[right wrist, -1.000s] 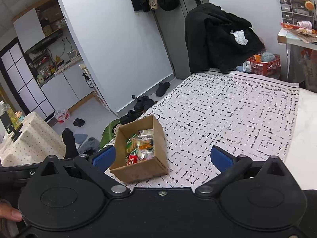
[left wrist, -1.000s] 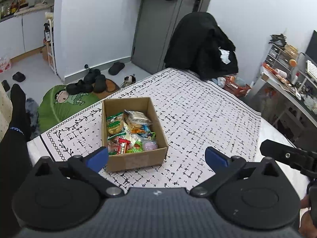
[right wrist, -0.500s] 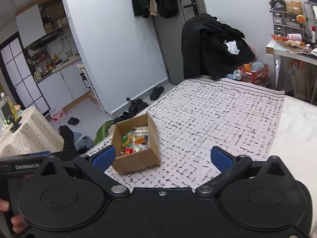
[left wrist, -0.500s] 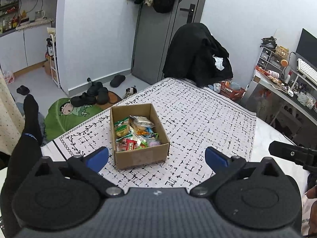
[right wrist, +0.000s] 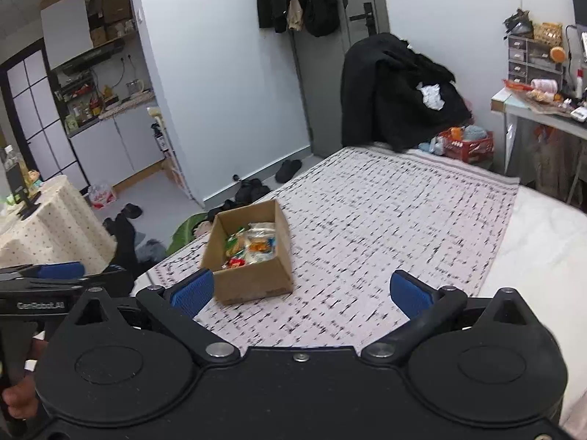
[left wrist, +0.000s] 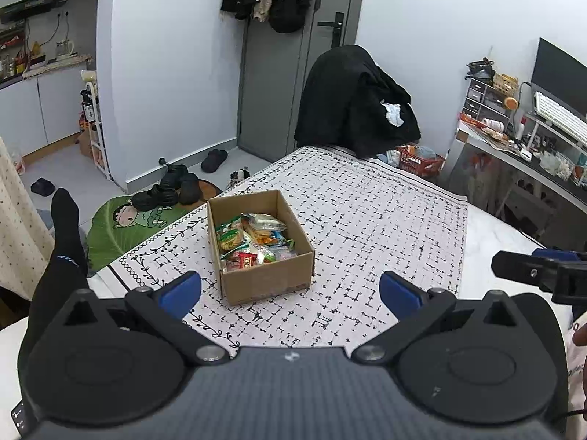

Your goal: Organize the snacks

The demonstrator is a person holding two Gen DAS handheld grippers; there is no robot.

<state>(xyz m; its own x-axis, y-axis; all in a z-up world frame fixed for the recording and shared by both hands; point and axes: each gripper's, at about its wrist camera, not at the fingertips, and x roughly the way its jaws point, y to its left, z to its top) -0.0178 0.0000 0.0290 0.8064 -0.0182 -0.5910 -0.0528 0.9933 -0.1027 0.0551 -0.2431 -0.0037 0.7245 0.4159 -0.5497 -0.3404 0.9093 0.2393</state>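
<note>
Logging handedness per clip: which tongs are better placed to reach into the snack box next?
Left, probably. The left tongs are open with the box almost centred just ahead. The right tongs, also open, see it off toward their left finger. Neither holds anything.

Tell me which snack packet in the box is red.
The red packet lies at the cardboard box's near end, beside the green and clear packets; no other is red.
</note>
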